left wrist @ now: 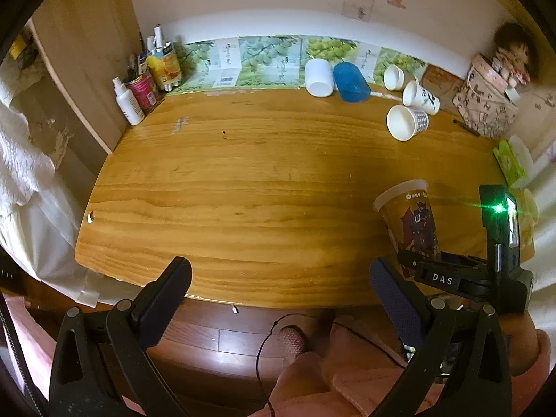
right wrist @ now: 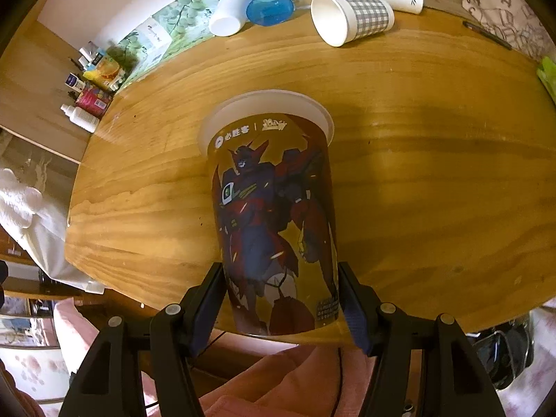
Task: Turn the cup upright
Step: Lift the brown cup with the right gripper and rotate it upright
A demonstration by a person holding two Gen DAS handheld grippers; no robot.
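Note:
A tall yellow cup with a robot print [right wrist: 274, 215] is held between the pads of my right gripper [right wrist: 281, 295], near its base, rim pointing away over the wooden table [right wrist: 434, 191]. In the left wrist view the same cup [left wrist: 410, 219] appears tilted at the table's right front, with the right gripper [left wrist: 448, 271] clamped on its lower end. My left gripper [left wrist: 278, 292] is open and empty, at the table's front edge.
Several cups lie on their sides at the back: a white one [left wrist: 319, 77], a blue one [left wrist: 350, 80], a checked paper cup [left wrist: 406, 121] and two more. Bottles and a pen holder [left wrist: 142, 87] stand back left. A patterned bag with a doll [left wrist: 490, 104] stands back right.

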